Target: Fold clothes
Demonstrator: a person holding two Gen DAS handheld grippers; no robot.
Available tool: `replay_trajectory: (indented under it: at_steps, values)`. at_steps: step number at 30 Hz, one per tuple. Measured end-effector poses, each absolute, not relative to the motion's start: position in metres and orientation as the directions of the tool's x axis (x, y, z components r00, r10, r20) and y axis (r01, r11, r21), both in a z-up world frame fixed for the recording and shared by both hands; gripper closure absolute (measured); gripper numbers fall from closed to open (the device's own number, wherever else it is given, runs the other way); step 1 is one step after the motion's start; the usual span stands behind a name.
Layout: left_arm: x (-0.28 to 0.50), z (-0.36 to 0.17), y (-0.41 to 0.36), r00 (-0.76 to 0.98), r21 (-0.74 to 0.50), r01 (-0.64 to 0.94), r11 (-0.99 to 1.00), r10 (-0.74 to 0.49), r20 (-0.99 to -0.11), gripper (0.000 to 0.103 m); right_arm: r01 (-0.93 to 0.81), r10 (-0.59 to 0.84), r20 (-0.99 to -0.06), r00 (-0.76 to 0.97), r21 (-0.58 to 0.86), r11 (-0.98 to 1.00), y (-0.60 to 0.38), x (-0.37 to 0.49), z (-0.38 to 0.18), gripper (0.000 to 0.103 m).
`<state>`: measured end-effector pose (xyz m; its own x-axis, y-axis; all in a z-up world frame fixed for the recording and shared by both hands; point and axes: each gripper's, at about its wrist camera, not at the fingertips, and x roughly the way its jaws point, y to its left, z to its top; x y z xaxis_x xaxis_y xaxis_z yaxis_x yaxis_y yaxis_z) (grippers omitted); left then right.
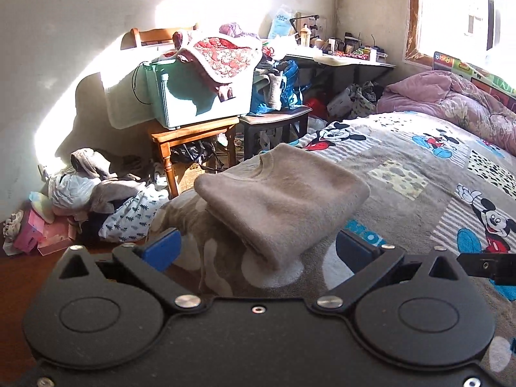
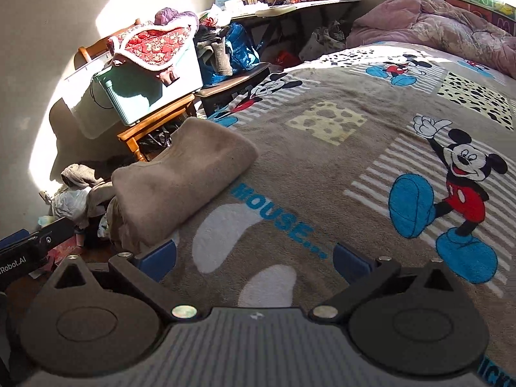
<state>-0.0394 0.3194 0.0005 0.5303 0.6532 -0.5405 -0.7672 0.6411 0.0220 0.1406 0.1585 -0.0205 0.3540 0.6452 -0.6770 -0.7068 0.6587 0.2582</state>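
From the left wrist, the left gripper (image 1: pixel 256 248) hangs released, its jaws spread wide with the folded taupe sweater (image 1: pixel 280 200) just ahead between them, resting on the bed (image 1: pixel 403 167) at its corner.

From the right wrist, the right gripper (image 2: pixel 254 259) is equally released, the sweater (image 2: pixel 180 177) ahead-left of its jaws. The fold looks complete; squaring its edges gently would finish well.

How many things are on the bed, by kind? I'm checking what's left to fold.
Folded brown garment: 1
Crumpled pink quilt: 1
Mickey Mouse blanket covering the bed: 1
Total: 3
Both grippers, left gripper and right gripper, are open and hold nothing.
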Motion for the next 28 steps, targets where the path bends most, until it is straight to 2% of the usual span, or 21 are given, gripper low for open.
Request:
replay_trajectory:
  at_steps: [5, 17, 28]
  values:
    - [-0.048, 0.011, 0.302, 0.503, 0.096, -0.771, 0.63, 0.694, -0.514, 0.0, -0.715, 0.645, -0.669, 0.369, 0.239, 0.657, 0.15, 0.123, -0.011, 0.0]
    - [-0.06, 0.016, 0.281, 0.497, 0.14, -0.751, 0.645, 0.693, -0.522, 0.0, -0.745, 0.646, -0.613, 0.455, 0.135, 0.653, 0.135, 0.087, 0.007, 0.0]
    - [-0.067, 0.022, 0.267, 0.48, 0.172, -0.767, 0.618, 0.731, -0.485, 0.001, -0.745, 0.659, -0.604, 0.449, 0.154, 0.649, 0.121, 0.079, 0.004, 0.0]
